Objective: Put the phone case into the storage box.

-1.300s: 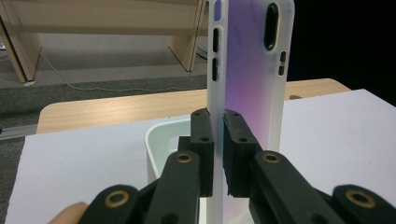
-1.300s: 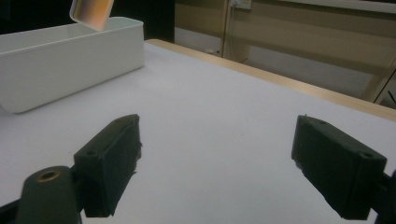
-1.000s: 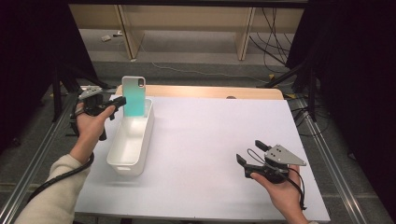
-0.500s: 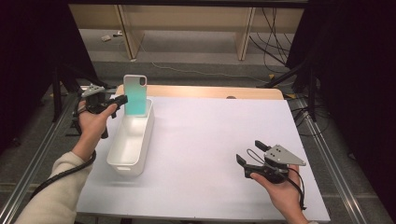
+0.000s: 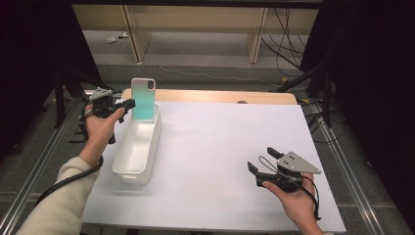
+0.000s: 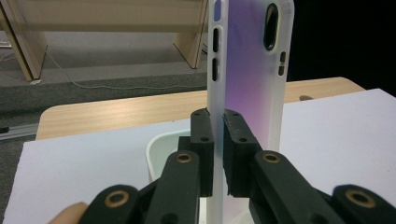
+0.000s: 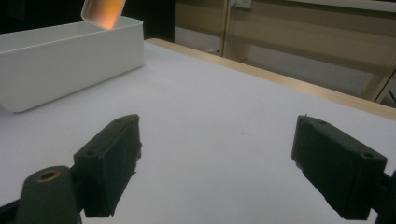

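Left gripper [image 5: 128, 104] has its jaws clamped on the edge of the phone case [image 5: 143, 99], holding it upright at the far-left of the table, over the far end of the white bin [image 5: 137, 147]. In the left gripper view the pads [image 6: 204, 135] pinch the case's thin side wall, camera cutout at top. Whether its bottom edge touches the bin floor, can't tell. Reads as the carry step between case and bin; can't tell whether it's going in or coming out. If going in: lower it, tip it flat along the bin's length, then open up, keeping the case clear of the rim. Right gripper [image 5: 262, 161] sits idle near-right over the white table cover [image 5: 230, 132], jaws wide, nothing between them.
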Demonstrator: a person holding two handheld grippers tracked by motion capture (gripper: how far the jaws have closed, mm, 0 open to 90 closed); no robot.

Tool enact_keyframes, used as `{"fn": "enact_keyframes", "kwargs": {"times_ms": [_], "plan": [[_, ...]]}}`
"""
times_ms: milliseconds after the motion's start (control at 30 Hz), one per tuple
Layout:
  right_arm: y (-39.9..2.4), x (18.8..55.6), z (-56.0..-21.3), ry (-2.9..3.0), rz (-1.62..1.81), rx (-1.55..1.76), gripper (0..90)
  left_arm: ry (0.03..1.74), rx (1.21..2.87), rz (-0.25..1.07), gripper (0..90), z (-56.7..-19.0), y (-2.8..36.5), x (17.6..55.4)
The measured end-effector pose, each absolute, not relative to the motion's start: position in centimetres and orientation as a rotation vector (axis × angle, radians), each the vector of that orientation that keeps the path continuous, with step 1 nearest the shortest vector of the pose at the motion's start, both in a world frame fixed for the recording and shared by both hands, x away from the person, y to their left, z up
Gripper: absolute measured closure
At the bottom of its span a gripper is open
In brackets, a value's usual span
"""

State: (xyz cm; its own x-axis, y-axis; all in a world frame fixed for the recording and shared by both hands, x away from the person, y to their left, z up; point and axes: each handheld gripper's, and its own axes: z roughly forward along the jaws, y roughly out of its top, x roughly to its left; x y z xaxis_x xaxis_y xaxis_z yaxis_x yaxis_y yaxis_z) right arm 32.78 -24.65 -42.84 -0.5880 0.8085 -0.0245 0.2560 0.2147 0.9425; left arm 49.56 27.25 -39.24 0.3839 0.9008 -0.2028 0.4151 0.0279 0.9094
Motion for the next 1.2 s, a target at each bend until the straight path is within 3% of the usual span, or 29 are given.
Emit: {"fn": "enact_keyframes", "kwargs": {"times_ms": [1200], "plan": [[-24.7, 32.9, -43.0, 1.961, 1.406, 0.982, 16.8, 1.225, 1.576, 0.566, 83.6, -39.9, 26.9, 50.7]]}}
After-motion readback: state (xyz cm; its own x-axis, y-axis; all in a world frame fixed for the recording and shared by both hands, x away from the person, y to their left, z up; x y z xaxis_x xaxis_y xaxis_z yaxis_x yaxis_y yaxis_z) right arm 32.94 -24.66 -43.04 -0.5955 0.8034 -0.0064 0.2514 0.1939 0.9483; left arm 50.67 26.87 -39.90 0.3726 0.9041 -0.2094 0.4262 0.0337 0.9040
